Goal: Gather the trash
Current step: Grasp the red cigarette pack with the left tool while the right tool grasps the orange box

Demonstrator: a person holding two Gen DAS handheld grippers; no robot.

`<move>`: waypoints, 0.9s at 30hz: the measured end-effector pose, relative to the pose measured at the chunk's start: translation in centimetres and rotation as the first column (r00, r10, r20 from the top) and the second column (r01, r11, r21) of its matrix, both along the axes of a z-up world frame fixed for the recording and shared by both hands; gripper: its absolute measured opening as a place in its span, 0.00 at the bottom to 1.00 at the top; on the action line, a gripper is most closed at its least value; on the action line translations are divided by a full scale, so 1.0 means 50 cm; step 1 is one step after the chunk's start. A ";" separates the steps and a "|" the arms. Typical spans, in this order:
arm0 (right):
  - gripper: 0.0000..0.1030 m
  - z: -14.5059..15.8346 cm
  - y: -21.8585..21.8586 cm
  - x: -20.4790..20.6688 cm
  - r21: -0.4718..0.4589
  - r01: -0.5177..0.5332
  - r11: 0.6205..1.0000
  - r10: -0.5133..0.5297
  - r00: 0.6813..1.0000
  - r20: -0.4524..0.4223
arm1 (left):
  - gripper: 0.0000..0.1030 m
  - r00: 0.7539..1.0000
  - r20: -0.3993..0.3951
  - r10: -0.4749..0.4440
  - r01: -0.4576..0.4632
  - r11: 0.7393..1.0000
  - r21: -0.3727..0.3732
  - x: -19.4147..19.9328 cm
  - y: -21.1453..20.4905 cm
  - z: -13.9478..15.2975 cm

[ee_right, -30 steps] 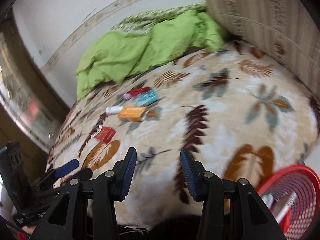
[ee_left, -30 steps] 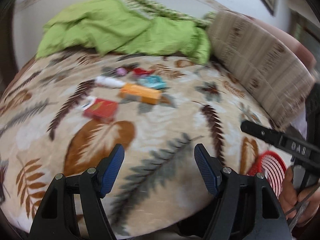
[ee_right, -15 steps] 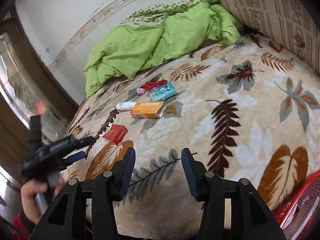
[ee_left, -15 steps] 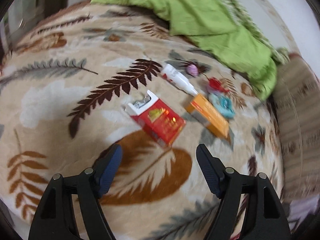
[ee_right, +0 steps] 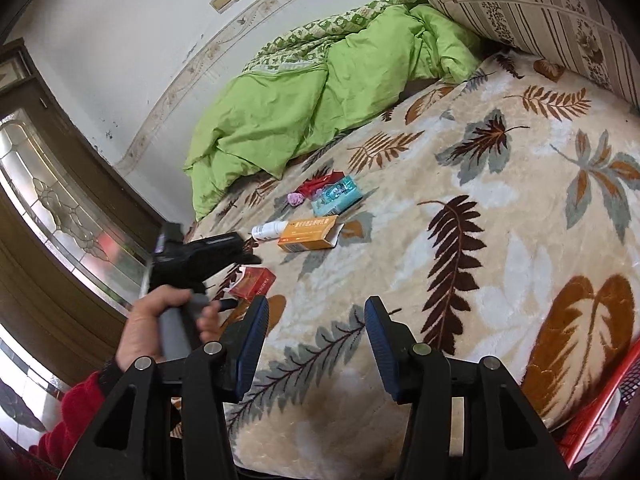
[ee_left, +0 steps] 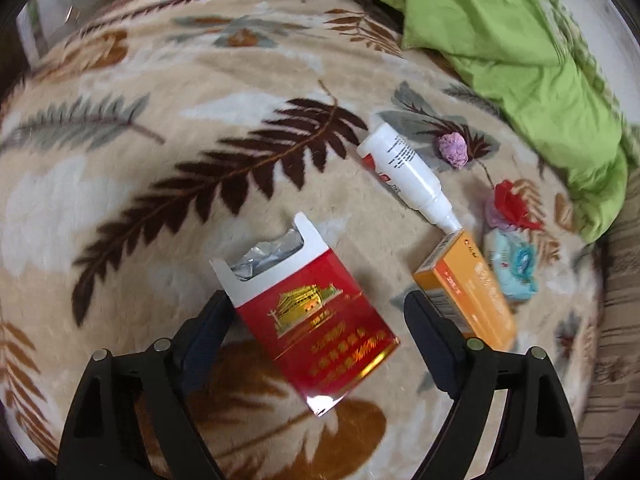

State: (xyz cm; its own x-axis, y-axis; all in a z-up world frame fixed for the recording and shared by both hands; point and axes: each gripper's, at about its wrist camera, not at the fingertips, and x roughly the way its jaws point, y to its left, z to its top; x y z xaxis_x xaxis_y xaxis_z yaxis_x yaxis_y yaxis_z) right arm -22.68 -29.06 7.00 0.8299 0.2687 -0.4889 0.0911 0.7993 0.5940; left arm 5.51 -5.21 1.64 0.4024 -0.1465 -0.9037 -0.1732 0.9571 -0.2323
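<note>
Setting: a bed [ee_right: 500, 240] under a cream blanket printed with leaves; a rumpled green quilt [ee_right: 304, 100] is lying at its far end, a striped cushion [ee_right: 532, 4] along 1 side.

Left tongs [ee_left: 316, 320]: pointing steeply down at the bed, jaws standing wide apart and just having been opening; the cigarette pack is lying between the 2 pads, neither pad pressing on it.

Cigarette pack [ee_left: 312, 316]: red with gold print, lid torn open and foil showing, lying flat on the blanket, slightly askew to the jaws.

White bottle [ee_left: 404, 172]: lying on its side beyond the pack, nozzle touching the end of the orange box.

Orange box [ee_left: 468, 292]: lying just beside the left tongs' outer finger, 1 flap open in the right wrist view.

Teal packet [ee_left: 512, 268]: resting against the far side of the orange box.

Red wrapper [ee_left: 512, 204]: crumpled, lying just past the teal packet.

Pink wad [ee_left: 452, 150]: a small crumpled ball near the bottle's base.

Right tongs [ee_right: 314, 338]: hovering above the near part of the bed, jaws part open with nothing between them.

Left hand [ee_right: 160, 328]: gripping the left tool's handle, red sleeve at the wrist.

Red basket [ee_right: 608, 412]: standing at the bed's near edge, only its rim showing.
</note>
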 end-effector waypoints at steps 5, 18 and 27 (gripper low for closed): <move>0.51 -0.002 -0.003 -0.002 0.008 0.000 1.000 0.000 1.000 0.005 | 0.71 0.992 0.060 -0.112 0.105 0.988 0.111 -0.008 -0.008 -0.008; 0.55 -0.008 0.014 0.020 -0.005 -0.058 0.998 0.057 0.997 -0.051 | 0.56 0.953 0.137 -0.272 0.266 0.962 0.060 -0.147 0.083 0.010; 0.57 0.011 0.042 0.097 -0.129 -0.153 0.980 0.140 0.984 -0.109 | 0.57 0.934 0.180 -0.307 0.288 0.949 0.128 -0.180 0.068 0.007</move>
State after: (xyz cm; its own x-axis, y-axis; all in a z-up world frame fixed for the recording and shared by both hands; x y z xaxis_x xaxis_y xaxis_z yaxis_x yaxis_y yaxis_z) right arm -17.83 -26.96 7.56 0.7319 0.3089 -0.6073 0.0202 0.8811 0.4725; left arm -3.50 -1.83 2.01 0.5241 -0.2018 -0.8274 0.1623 0.9774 -0.1356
